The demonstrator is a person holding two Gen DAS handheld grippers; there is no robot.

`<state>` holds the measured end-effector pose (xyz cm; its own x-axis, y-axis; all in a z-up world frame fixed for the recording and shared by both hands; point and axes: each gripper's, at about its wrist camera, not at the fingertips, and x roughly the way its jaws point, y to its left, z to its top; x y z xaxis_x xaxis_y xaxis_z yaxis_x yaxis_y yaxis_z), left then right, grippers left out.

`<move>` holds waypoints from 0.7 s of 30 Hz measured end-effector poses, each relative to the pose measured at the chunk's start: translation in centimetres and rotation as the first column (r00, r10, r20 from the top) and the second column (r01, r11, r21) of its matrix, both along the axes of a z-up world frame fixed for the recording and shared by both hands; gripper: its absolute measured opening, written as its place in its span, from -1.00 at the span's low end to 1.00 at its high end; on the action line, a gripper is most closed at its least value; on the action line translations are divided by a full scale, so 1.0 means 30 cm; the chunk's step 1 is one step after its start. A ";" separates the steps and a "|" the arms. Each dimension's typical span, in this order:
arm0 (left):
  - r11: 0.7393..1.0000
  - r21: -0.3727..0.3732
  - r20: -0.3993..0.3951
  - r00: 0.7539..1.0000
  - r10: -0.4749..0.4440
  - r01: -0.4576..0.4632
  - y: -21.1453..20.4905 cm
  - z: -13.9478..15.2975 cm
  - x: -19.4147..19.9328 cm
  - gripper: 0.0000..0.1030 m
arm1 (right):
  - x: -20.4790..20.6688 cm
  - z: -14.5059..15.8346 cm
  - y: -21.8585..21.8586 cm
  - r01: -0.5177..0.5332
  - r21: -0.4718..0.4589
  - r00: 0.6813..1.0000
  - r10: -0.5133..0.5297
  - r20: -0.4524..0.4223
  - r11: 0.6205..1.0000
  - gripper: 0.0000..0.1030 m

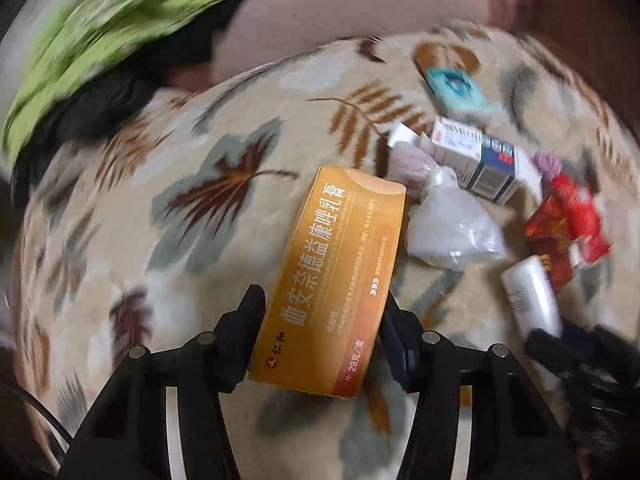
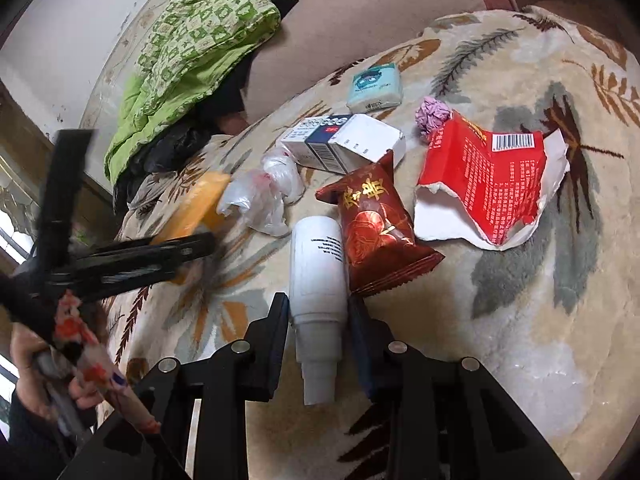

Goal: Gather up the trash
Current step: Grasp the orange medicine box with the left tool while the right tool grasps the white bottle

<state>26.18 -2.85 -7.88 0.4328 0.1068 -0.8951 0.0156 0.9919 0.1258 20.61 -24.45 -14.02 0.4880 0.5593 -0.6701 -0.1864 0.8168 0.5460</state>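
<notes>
A long orange carton with printed text sits between the fingers of my left gripper, which is shut on its lower half; this view is motion-blurred. In the right wrist view the same carton shows behind the blurred left gripper. A white bottle lies on the leaf-patterned blanket, cap toward me. My right gripper has both fingers pressed against its sides. The bottle also appears at the right of the left wrist view.
Trash lies on the blanket: a clear plastic bag, a white-and-blue box, a teal tissue pack, a dark red snack packet, a torn red wrapper, a purple paper ball. A green quilt lies at the far left.
</notes>
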 end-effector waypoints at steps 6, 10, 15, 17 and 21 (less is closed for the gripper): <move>0.964 -0.243 0.122 0.983 0.136 -0.104 0.018 0.213 -0.205 0.05 | -0.069 0.091 -0.034 0.018 0.078 0.996 -0.024 0.082 0.997 -0.38; 0.945 -0.308 0.179 0.968 0.175 -0.114 -0.036 0.293 -0.341 0.05 | -0.134 0.178 -0.054 0.030 0.101 0.988 -0.044 0.148 0.994 -0.38; 0.919 -0.382 0.218 0.956 0.195 -0.100 -0.098 0.283 -0.499 0.05 | -0.247 0.243 -0.120 0.059 0.099 0.977 -0.077 0.200 0.993 -0.38; 0.918 -0.389 0.263 0.947 0.185 -0.071 -0.115 0.259 -0.547 0.05 | -0.297 0.253 -0.158 0.078 0.092 0.972 -0.097 0.213 0.993 -0.38; 0.920 -0.391 0.266 0.951 0.155 -0.040 -0.158 0.216 -0.578 0.05 | -0.393 0.279 -0.239 0.127 0.095 0.964 -0.146 0.224 0.987 -0.38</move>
<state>8.86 -7.58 -1.39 0.6809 -0.1583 -0.7150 -0.0634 0.9600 -0.2728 8.84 -31.61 -5.65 0.6991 0.5234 -0.4872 -0.2041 0.7991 0.5655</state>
